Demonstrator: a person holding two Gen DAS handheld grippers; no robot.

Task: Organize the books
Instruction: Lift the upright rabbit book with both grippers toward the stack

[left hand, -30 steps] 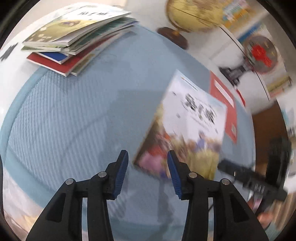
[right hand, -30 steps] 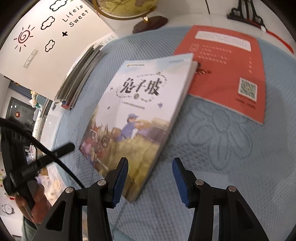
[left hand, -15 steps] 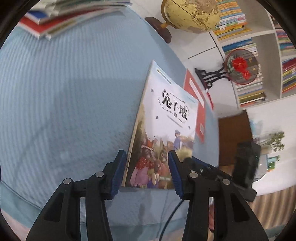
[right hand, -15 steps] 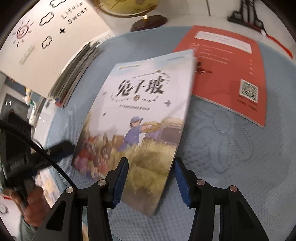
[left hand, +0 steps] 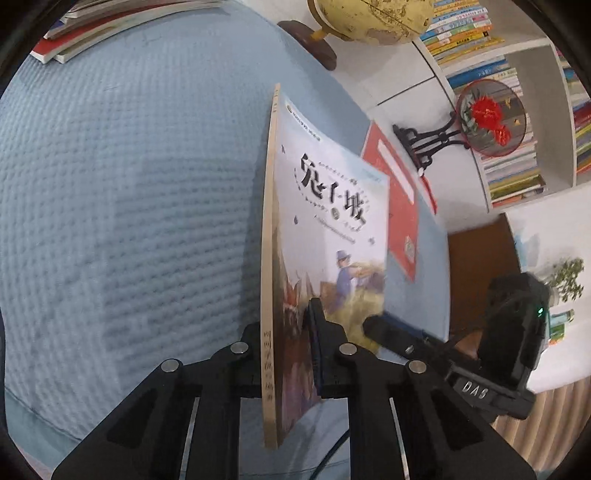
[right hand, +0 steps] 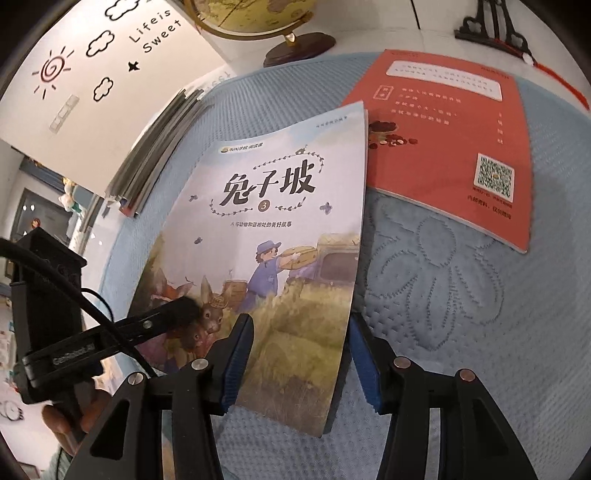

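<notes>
Left tool (left hand: pixel 286 334): jaws have just been closing and now pinch the near spine edge of the picture book (left hand: pixel 332 229), one pad on the cover, the other behind the spine. The book is tilted up off the blue quilted cloth (left hand: pixel 129 184), spine edge raised, far part of the cover bowed.

Seen from the right wrist, the same book (right hand: pixel 280 229) lies between the blue pads of the right tool (right hand: pixel 299 354). Its jaws stand partly open; the near right corner of the book sits in the gap. Whether a pad presses on the cover, I cannot tell. The left tool's finger reaches onto the near left part of the cover.

Right of the book, far side: an orange booklet (right hand: pixel 454 136) flat on the cloth, its near left corner just beside the book's far right corner.

Far left of the cloth: a stack of books (right hand: pixel 155 147). A globe (left hand: pixel 369 18) stands beyond the cloth's far edge.
</notes>
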